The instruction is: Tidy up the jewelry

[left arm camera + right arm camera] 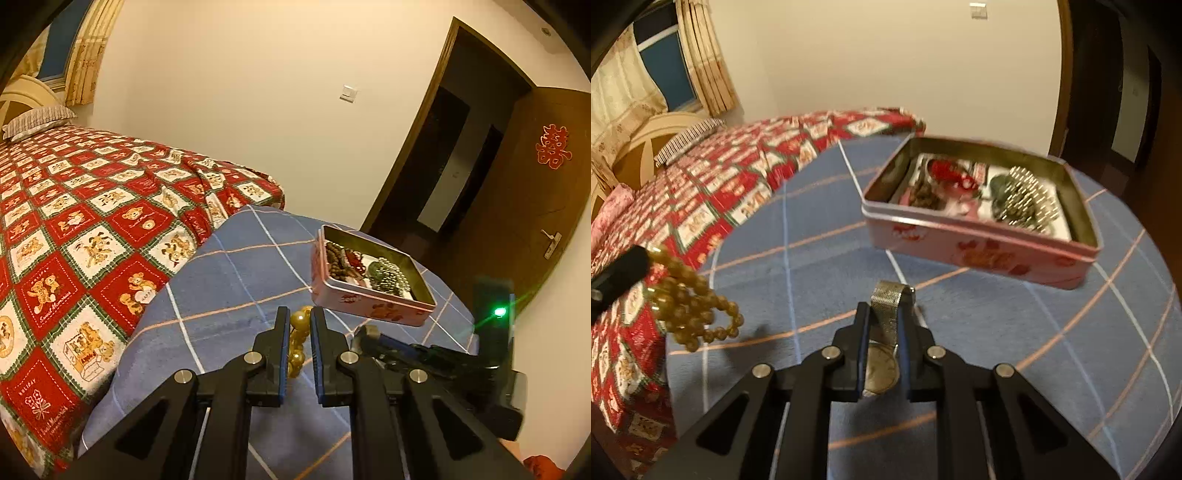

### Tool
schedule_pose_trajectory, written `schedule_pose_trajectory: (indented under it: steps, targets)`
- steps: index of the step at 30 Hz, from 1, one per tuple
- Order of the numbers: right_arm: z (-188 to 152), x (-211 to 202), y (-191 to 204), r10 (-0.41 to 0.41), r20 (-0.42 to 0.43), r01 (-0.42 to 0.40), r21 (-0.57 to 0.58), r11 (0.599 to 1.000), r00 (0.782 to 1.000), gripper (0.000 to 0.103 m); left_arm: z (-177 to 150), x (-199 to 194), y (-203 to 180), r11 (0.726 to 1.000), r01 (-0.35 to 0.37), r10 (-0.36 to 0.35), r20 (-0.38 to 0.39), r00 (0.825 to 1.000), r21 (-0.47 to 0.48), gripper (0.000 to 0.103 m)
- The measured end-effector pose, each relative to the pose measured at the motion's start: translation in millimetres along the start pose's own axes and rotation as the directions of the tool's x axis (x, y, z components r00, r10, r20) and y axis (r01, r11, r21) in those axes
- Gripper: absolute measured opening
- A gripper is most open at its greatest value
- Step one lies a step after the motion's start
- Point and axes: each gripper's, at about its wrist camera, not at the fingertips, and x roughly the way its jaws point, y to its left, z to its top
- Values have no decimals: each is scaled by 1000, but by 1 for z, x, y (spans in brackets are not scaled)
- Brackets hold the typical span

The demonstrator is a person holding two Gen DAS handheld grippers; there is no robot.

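Here: left fingers (286, 325) pinch glossy gold beads (298, 339); right fingers (862, 325) pinch mesh-strap watch (884, 354).

The blanket (1071, 350) is blue, crossed by a wide grid of white and orange lines. On it the open tin (979, 251) is pink outside with red motifs, dull gold metal inside; it holds red, brown, dark green and silvery beads. The bead necklace (694, 310) is golden. The watch (882, 332) has a silver-grey mesh band. The bedspread (74, 229) is red and white squares, green-edged, with tan bears. Both grippers are black.
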Motion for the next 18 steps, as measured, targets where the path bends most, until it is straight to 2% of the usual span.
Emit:
schedule_pose_trajectory:
  steps: [10,13,15,18]
  targets:
    - [-3,-58,-6,-29,107,27,16,1000,994,17,-1,-18,-38,998,44,-46,25,999,52,10]
    - [-5,-71,-9,-40,127,39,11,999,991,16,-2,-22,-48,996,58,-59,28,998,61,10]
    - [-6,-78,-11,-55,140,55,7,998,989,11,-2,-24,-54,995,65,-67,28,997,69,10]
    - [-8,-88,-18,-72,153,71,16,997,986,11,-3,-26,-63,994,75,-78,30,996,85,10]
